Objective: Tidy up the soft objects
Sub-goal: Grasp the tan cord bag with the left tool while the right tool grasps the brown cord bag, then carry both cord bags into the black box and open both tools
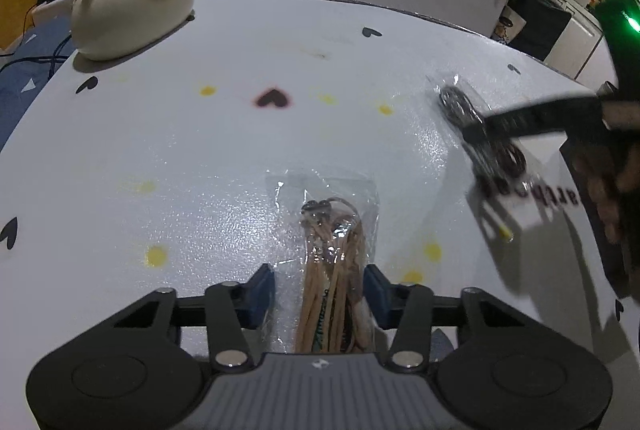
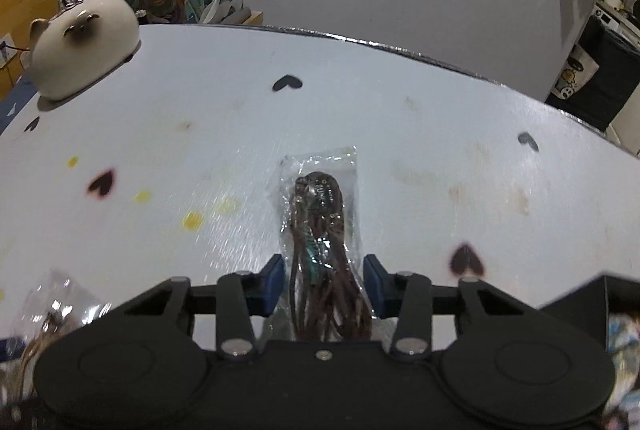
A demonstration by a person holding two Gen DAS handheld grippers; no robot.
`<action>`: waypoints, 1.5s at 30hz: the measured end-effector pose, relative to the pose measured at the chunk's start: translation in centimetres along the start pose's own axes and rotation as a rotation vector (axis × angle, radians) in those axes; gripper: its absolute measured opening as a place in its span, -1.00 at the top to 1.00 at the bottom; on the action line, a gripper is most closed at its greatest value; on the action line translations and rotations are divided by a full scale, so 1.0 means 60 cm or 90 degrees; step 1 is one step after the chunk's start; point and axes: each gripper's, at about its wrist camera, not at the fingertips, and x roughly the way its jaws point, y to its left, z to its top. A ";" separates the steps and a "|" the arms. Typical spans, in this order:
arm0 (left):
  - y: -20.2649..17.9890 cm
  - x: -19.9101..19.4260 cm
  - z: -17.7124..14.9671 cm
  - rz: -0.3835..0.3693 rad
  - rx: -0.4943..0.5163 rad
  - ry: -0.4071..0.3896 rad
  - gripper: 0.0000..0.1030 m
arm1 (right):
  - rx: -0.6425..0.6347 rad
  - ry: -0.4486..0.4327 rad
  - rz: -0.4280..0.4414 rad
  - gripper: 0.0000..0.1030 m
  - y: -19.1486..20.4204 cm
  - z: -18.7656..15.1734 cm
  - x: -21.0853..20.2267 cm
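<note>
In the left wrist view a clear plastic bag of tan cord [image 1: 334, 270] lies on the white table between the blue pads of my left gripper [image 1: 320, 294]; the jaws are closed onto the bag. In the right wrist view a clear bag of dark brown cord [image 2: 322, 246] sits between the blue pads of my right gripper [image 2: 324, 288], which grips it. The right gripper with its dark bag [image 1: 480, 134] also shows, blurred, at the right of the left wrist view. The tan bag [image 2: 52, 314] shows at the lower left of the right wrist view.
A cream ceramic cat [image 1: 132, 6] stands at the table's far left corner; it also shows in the right wrist view [image 2: 82, 42]. A white box with black lettering [image 1: 532, 198] lies at the right. The white table [image 1: 200, 158] bears heart and yellow dot marks. Its far edge curves.
</note>
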 end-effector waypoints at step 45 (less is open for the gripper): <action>-0.267 -0.125 0.057 -0.226 -0.076 -0.129 0.64 | 0.156 -0.181 0.033 0.57 -0.202 -0.186 -0.343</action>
